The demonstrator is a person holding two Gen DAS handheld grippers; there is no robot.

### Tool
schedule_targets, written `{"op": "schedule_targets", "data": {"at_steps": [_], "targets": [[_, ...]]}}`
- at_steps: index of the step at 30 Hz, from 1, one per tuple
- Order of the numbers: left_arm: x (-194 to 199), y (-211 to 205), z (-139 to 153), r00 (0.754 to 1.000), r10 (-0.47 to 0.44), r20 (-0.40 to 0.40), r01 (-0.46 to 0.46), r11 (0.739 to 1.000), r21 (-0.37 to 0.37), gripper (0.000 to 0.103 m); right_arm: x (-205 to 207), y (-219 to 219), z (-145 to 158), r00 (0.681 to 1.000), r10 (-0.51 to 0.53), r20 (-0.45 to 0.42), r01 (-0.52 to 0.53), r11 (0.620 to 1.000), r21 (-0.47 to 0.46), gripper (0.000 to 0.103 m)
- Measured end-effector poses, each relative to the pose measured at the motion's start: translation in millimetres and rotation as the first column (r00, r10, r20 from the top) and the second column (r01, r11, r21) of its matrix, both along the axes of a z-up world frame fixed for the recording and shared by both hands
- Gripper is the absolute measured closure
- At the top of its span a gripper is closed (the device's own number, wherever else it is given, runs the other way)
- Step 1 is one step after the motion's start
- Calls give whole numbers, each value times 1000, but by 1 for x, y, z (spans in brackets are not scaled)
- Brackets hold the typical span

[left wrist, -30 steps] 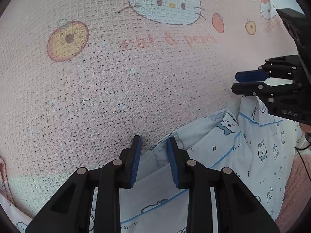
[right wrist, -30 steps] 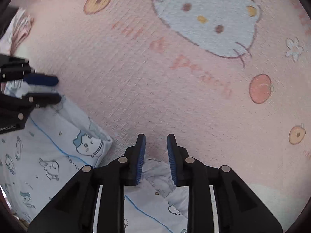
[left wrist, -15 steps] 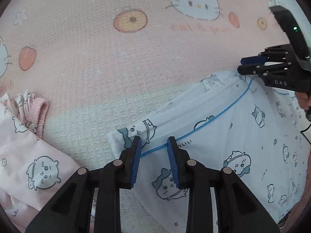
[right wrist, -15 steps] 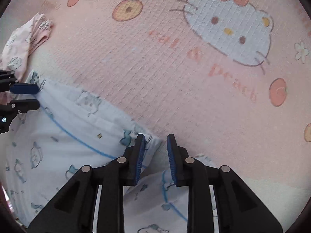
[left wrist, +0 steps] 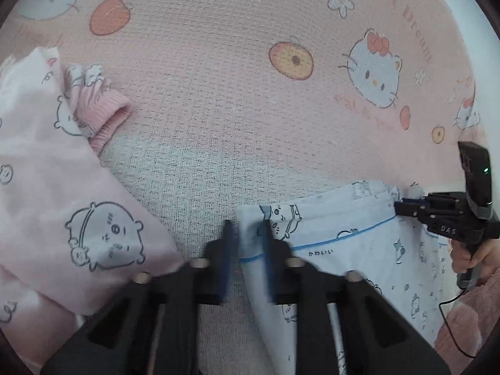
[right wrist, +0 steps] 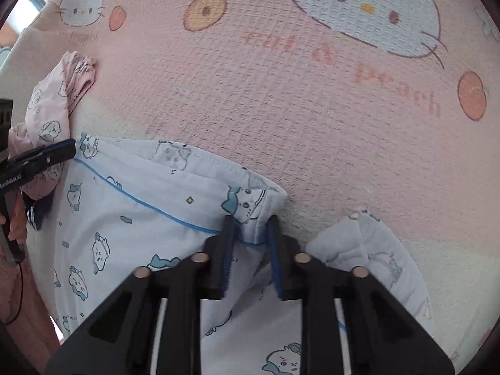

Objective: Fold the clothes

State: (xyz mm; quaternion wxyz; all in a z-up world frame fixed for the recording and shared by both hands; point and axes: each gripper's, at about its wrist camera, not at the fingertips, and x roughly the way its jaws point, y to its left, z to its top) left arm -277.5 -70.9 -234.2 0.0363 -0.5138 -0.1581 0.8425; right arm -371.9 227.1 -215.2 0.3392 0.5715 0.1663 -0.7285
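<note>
Left wrist view: pink waffle-weave blanket (left wrist: 218, 93), printed with cartoon cats and fruit, covered the whole surface. The white garment with blue cartoon print and blue piping (left wrist: 343, 250) lay flat on the blanket at lower right. Its near-left corner sat between the blue pads of the left claw (left wrist: 247, 234). The jaws of this claw were closing on that corner, and both fingers appeared motion-blurred. At the far right, the right claw (left wrist: 398, 207) had its tips drawn together at the garment's opposite top corner. A hand (left wrist: 468, 256) held the handle of that claw, with a thin black cable hanging below it. A pink garment with cartoon print (left wrist: 47, 187) lay bunched at the left edge, its ribbed cuff turned toward the blanket centre and well apart from the white garment.

Right wrist view: the white garment (right wrist: 140, 218) spread from left to centre. Its right top corner, slightly raised and folded, sat between the pads of the right claw (right wrist: 250, 228), whose jaws were closing on it. At the left edge, the left claw (right wrist: 70, 148) was pinched on the other top corner. The pink garment lay behind it. A separate fold of white printed cloth (right wrist: 368, 250) rested on the blanket just right of the right claw. Whether it belonged to the same garment could not be determined.
</note>
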Motion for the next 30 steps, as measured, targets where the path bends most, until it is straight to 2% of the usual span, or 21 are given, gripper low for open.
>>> {"op": "schedule_targets", "data": {"at_steps": [7, 11, 13, 15, 16, 18, 20, 22, 24, 26, 28, 30], "targets": [[3, -13, 20, 998, 30, -60, -34, 997, -76, 101, -17, 2, 30, 997, -30, -70, 24, 996, -91, 98], [2, -21, 4, 998, 57, -26, -59, 995, -80, 100, -31, 12, 17, 994, -109, 6, 108, 982, -155, 98], [3, -17, 0, 998, 47, -42, -52, 991, -121, 97, -35, 4, 0, 987, -149, 53, 156, 974, -167, 97], [0, -18, 2, 998, 49, -25, -51, 991, -121, 97, -53, -13, -30, 971, -212, 110, 231, 950, -212, 98], [0, -21, 4, 998, 59, -17, -61, 992, -112, 95, -60, -15, -36, 962, -247, 120, 269, 934, -235, 91], [2, -28, 12, 996, 93, -12, -93, 990, -105, 93, -67, -4, -26, 943, -319, 101, 334, 902, -274, 83], [8, -29, 27, 995, 95, -27, -97, 990, -99, 93, -74, 2, -15, 925, -373, 69, 375, 876, -304, 82], [16, -18, 43, 999, 30, -39, -32, 998, -49, 91, -63, 9, 8, 935, -352, 49, 350, 885, -306, 81], [23, 5, 48, 998, -62, 14, 62, 998, -9, 89, -45, 13, 31, 949, -315, 26, 308, 904, -295, 81], [41, 29, 45, 988, -127, 87, 127, 992, -3, 89, -10, 19, 48, 958, -285, 29, 283, 924, -257, 81], [63, 53, 39, 970, -178, 162, 182, 983, -5, 89, 30, 21, 45, 961, -263, 81, 274, 944, -185, 81], [90, 73, 36, 957, -212, 196, 219, 976, -13, 89, 75, 31, 42, 960, -249, 127, 264, 956, -128, 81]]}}
